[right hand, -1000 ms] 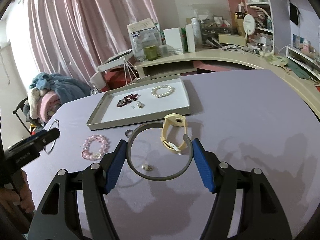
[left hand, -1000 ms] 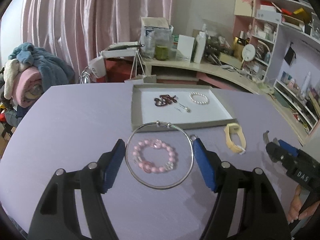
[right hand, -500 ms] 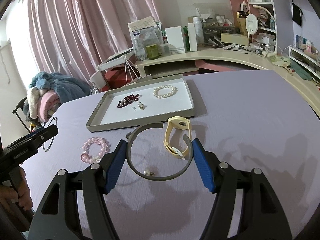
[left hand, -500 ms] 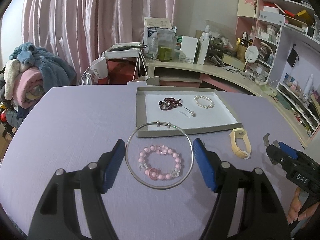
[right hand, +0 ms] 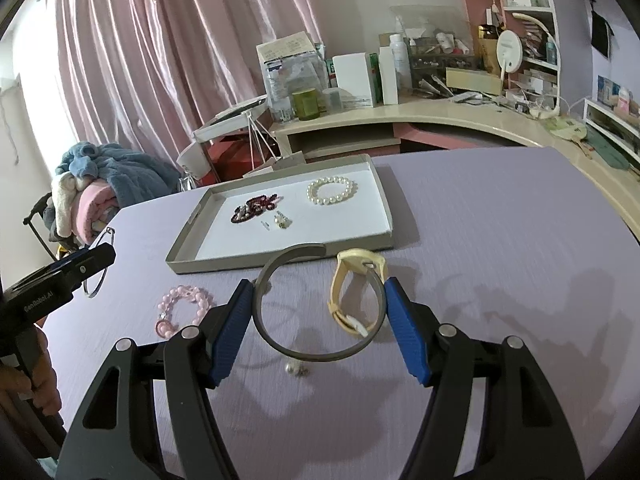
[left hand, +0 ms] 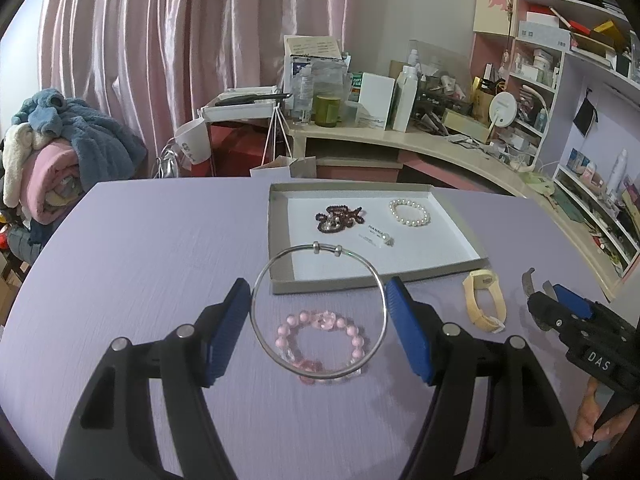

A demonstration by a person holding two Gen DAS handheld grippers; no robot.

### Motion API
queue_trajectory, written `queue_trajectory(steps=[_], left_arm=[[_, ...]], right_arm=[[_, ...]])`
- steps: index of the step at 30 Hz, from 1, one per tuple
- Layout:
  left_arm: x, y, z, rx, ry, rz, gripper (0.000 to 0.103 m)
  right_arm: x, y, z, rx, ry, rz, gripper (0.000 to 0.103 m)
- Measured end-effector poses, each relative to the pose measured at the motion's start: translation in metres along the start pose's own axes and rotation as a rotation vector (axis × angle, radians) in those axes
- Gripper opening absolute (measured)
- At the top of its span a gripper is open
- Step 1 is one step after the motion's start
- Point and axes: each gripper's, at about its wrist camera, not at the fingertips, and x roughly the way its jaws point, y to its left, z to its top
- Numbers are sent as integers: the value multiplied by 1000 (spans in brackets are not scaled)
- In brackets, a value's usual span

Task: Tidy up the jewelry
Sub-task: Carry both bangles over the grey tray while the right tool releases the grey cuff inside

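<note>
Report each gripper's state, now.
Left gripper: closed on the silver bangle.
Right gripper: closed on the dark open cuff.

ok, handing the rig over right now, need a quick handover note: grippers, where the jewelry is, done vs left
Left gripper: shut on silver bangle, above the table.
Right gripper: shut on grey open cuff, also lifted.
Done, in tray: dark bead bracelet, pearl bracelet, small earring piece.
Left on the table: pink bead bracelet, yellow band, small earring, plus both held pieces.
</note>
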Motion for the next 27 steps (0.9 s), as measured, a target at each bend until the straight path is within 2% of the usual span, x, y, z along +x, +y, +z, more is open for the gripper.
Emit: queue_trajectory(steps=[7, 12, 17, 21, 27], left_arm=[[15, -3, 31, 15, -28, -8, 69], [34, 0, 60, 21, -48, -12, 69], [62, 6, 84, 11, -44, -19, 69], [87, 9, 96, 10, -27, -23, 69], [125, 13, 106, 8, 9, -31, 69]], right_arm=[[19, 1, 37, -34, -28, -6, 68], [44, 1, 68, -48, -17, -5, 68], [84, 3, 86, -66, 51, 0, 68], [122, 1, 88, -71, 131, -4, 68], [156, -2, 86, -58, 212, -4, 68]])
